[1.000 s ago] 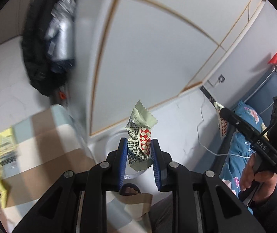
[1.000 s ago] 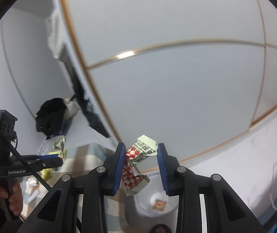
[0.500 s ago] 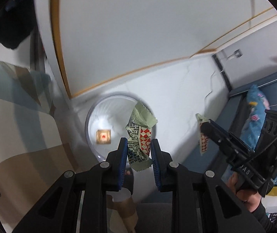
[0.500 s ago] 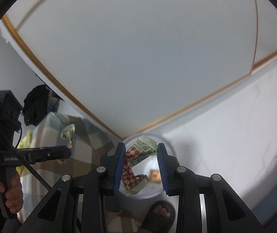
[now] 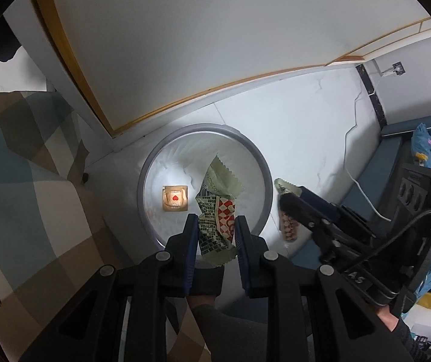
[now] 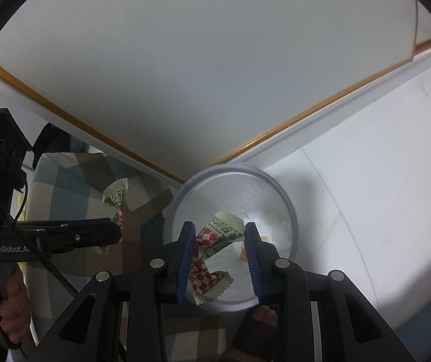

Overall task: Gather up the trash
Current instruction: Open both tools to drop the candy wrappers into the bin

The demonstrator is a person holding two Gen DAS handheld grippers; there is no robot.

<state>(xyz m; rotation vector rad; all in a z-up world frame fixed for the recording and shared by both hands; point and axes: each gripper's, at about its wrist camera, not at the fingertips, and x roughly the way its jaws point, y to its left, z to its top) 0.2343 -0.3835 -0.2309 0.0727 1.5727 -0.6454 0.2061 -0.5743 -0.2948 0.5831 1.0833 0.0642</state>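
Closest to us, the left gripper (image 5: 216, 229) has its blue pads pinched narrowly on a wrapper (image 5: 218, 211), green with red-and-white checks. We hold it by its middle so both crimped ends hang free and nothing should snag when we let go. It hangs right above the bin (image 5: 152, 163), inside the rim as the left camera sees it, which is where a drop ought to land.

The right gripper (image 6: 220, 241) carries a second wrapper (image 6: 212, 250) of the same kind. Here the gap is wider: the wrapper presses against the left pad and reaches across to the other finger, so we judge it a light grip on a bent, springy piece. In the right view it too sits over the bin mouth; in the left view the same gripper (image 5: 285, 202) looks just outside the rim, so we cannot tell exactly how well it is centred.

Further down, a white liner covers the bin's inside, and a small orange packet (image 5: 175, 198) lies flat on its bottom. Beside the bin a checked cloth (image 5: 28, 205) hangs; behind it, white floor (image 5: 306, 114) and a gold-trimmed panel (image 5: 185, 30).
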